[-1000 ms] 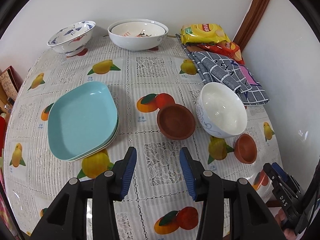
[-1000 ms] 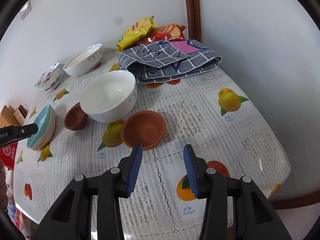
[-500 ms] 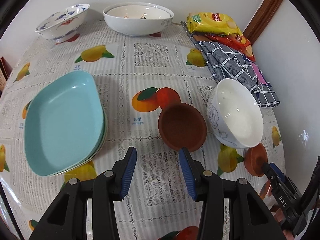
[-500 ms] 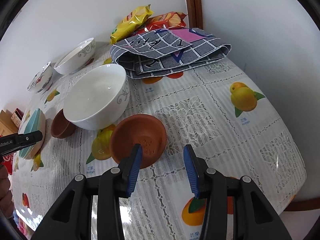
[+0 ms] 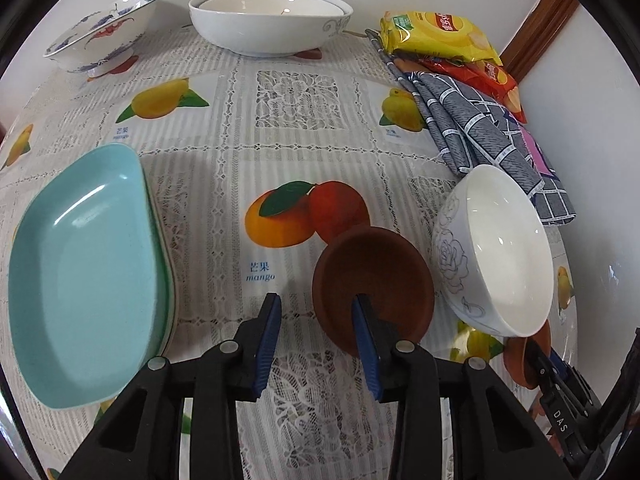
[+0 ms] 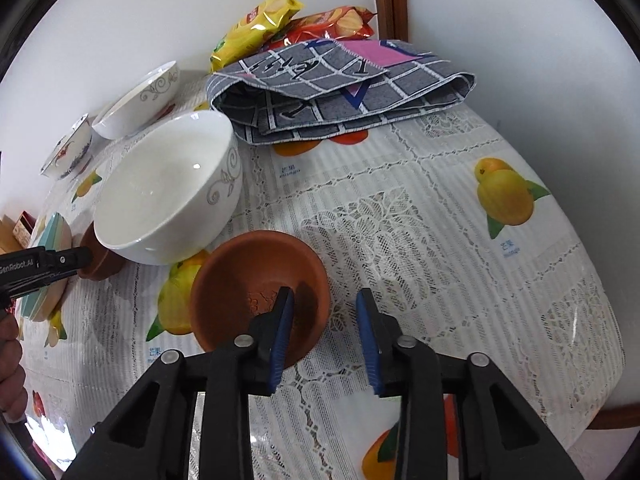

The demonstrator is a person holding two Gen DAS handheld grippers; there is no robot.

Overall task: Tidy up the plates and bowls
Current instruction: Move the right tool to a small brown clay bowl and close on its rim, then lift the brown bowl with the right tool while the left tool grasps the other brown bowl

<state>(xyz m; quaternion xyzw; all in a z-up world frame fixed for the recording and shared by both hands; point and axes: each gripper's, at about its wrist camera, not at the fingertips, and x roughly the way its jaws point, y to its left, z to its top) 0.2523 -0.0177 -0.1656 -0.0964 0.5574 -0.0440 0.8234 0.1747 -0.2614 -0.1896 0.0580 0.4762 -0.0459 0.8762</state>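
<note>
My left gripper (image 5: pixel 316 308) is open, its right finger inside a dark brown clay bowl (image 5: pixel 374 276) and its left finger outside the near rim. My right gripper (image 6: pixel 324 304) is open, its left finger inside an orange clay bowl (image 6: pixel 248 276), its right finger outside the rim. A white bowl (image 5: pixel 500 248) stands between the two clay bowls; it also shows in the right wrist view (image 6: pixel 168 188). Stacked turquoise plates (image 5: pixel 80 272) lie at the left. A wide white bowl (image 5: pixel 272 20) and a blue-patterned bowl (image 5: pixel 100 36) stand at the back.
A folded grey checked cloth (image 6: pixel 340 84) and snack bags (image 6: pixel 256 24) lie at the back right by the wall. The table (image 6: pixel 460 240) has a fruit-print lace cover; its right edge drops off near the wall corner. The right gripper also shows in the left wrist view (image 5: pixel 560 400).
Both grippers have moved forward and down. Each now straddles the near rim of its clay bowl, where before they hovered short of the bowls. Jaws stayed open.
</note>
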